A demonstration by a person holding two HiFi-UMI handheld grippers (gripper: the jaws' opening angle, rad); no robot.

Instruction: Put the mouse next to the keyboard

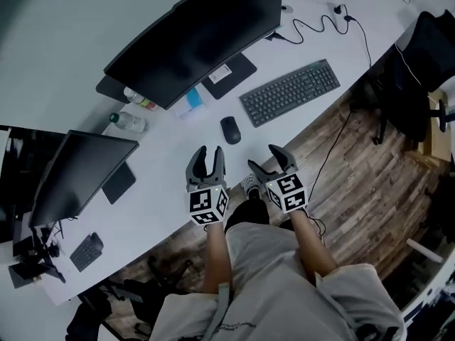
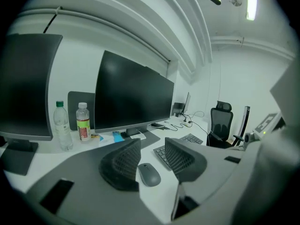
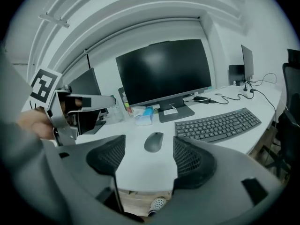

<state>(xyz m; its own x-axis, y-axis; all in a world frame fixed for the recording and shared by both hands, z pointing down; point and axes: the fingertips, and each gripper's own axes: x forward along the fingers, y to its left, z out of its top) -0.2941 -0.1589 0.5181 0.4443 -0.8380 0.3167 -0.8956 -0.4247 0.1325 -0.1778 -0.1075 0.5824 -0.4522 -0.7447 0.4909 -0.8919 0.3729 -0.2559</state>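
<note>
A dark grey mouse (image 1: 230, 129) lies on the white desk (image 1: 167, 169), a short way left of the black keyboard (image 1: 290, 91). My left gripper (image 1: 210, 155) hovers just short of the mouse, jaws open and empty. In the left gripper view the mouse (image 2: 149, 174) shows between that gripper's (image 2: 152, 150) jaws, beyond the tips. My right gripper (image 1: 269, 159) hangs over the desk's front edge, open and empty. The right gripper view has the mouse (image 3: 153, 141) ahead of the gripper (image 3: 149, 144), with the keyboard (image 3: 218, 123) to the right.
A large monitor (image 1: 199, 38) stands behind the mouse, with a second monitor (image 1: 78, 172) at left. Two bottles (image 1: 131, 121) and a blue box (image 1: 193, 99) sit near the monitor foot. Cables (image 1: 334, 20) run at the back right. An office chair (image 1: 419, 69) stands right of the desk.
</note>
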